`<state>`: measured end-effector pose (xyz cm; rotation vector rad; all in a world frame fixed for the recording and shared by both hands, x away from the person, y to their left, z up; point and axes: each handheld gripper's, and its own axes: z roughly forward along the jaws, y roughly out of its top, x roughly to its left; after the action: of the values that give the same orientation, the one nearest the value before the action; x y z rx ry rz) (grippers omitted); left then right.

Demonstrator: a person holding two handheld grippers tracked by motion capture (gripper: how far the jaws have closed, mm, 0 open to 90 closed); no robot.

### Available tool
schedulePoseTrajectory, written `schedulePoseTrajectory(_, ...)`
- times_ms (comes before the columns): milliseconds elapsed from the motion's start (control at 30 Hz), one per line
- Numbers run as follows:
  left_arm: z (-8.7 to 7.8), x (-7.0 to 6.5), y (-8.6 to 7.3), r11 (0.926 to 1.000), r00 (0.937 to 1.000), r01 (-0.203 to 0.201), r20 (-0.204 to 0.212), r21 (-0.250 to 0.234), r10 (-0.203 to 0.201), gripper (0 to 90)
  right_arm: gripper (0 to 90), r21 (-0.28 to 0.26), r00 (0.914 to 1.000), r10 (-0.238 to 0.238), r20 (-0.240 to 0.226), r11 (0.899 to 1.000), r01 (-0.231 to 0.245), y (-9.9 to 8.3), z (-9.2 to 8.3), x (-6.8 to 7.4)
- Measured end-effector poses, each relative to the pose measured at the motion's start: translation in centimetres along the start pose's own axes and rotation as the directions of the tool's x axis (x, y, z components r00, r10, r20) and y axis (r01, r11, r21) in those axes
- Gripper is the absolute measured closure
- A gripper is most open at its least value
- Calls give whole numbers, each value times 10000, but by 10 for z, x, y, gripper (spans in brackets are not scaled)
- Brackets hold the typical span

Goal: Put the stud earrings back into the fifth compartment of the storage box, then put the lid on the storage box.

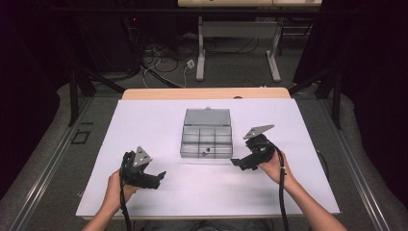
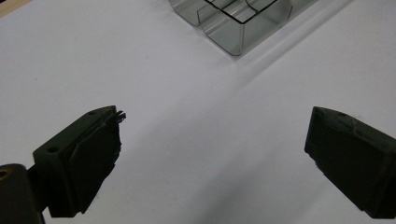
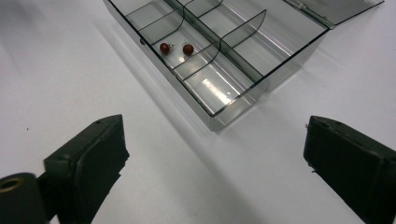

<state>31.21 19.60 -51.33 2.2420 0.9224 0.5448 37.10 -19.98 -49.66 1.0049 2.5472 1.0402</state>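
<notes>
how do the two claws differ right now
The left claw sits nearer the person, well short of the clear compartment box; the right claw lies close beside the box's right corner. The left points rightward, the right points leftward. Both are open, empty and low over the white table.

Open organizer box [image 1: 207, 139] blocks mid-table; sides free.
</notes>
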Motion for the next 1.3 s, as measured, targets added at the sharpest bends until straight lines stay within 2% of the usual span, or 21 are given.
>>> schedulePoseTrajectory(100, 0, -1, 0, 10000, 10000, 13, -21, -35, -13, 35, 1, -102, 9999, -26, -138, 9999, 24, -4, -3, -2)
schedulePoseTrajectory(267, 1, -1, 1, 10000, 10000, -43, -5, -31, 43, 35, 0, -253, 10000, -62, 6, 9997, 63, -9, -6, -3)
schedulePoseTrajectory(333, 1, -2, 2, 9999, 9998, -161, -94, 43, 162, 35, 0, -162, 10000, -20, -25, 9999, 20, -9, -6, -4)
schedulePoseTrajectory(367, 1, -3, 3, 9998, 9996, -150, -244, 130, 153, 36, 0, -151, 10000, 11, -67, 9999, -12, -9, -5, -4)
schedulePoseTrajectory(400, 0, -2, 4, 9997, 9997, -122, -223, 201, 127, 35, 0, -226, 10000, 2, -28, 9997, -3, -10, -4, -4)
schedulePoseTrajectory(467, -1, -1, 7, 10000, 9994, -11, -344, 39, 12, 34, 0, -184, 10000, 62, 6, 9998, -62, -9, -3, -5)
schedulePoseTrajectory(533, -2, 0, 12, 9999, 9996, 106, -271, -88, -108, 35, 1, -58, 10000, 85, -2, 9999, -85, -9, -2, -7)
schedulePoseTrajectory(667, -1, -1, 22, 9998, 9997, 208, -86, -71, -209, 36, 1, -47, 9999, 134, 4, 9999, -134, -9, -2, -9)
schedulePoseTrajectory(867, 2, -4, 42, 9998, 9999, -142, -34, -138, 142, 34, 1, -82, 9999, 123, 105, 9999, -122, -8, -3, -10)
schedulePoseTrajectory(933, 6, -4, 51, 9998, 9999, -162, -18, -85, 162, 35, 1, -51, 9998, 215, 48, 9998, -215, -9, -3, -11)
schedulePoseTrajectory(1033, 12, -4, 64, 9990, 9990, -446, -46, -50, 446, 37, 2, -8, 9999, 119, 96, 9999, -119, -9, -3, -12)
schedulePoseTrajectory(1133, 21, -5, 75, 9993, 9993, -359, -51, -45, 358, 39, 2, 86, 9999, 132, 16, 9999, -132, -10, -2, -13)
schedulePoseTrajectory(1167, 24, -4, 78, 9989, 9989, -466, -62, 15, 466, 39, 1, 72, 9998, 171, 34, 9998, -172, -10, -2, -13)
schedulePoseTrajectory(1300, 35, -3, 91, 9995, 9995, -307, 42, 25, 307, 38, 1, 19, 9998, 223, 2, 9998, -223, -12, -3, -14)
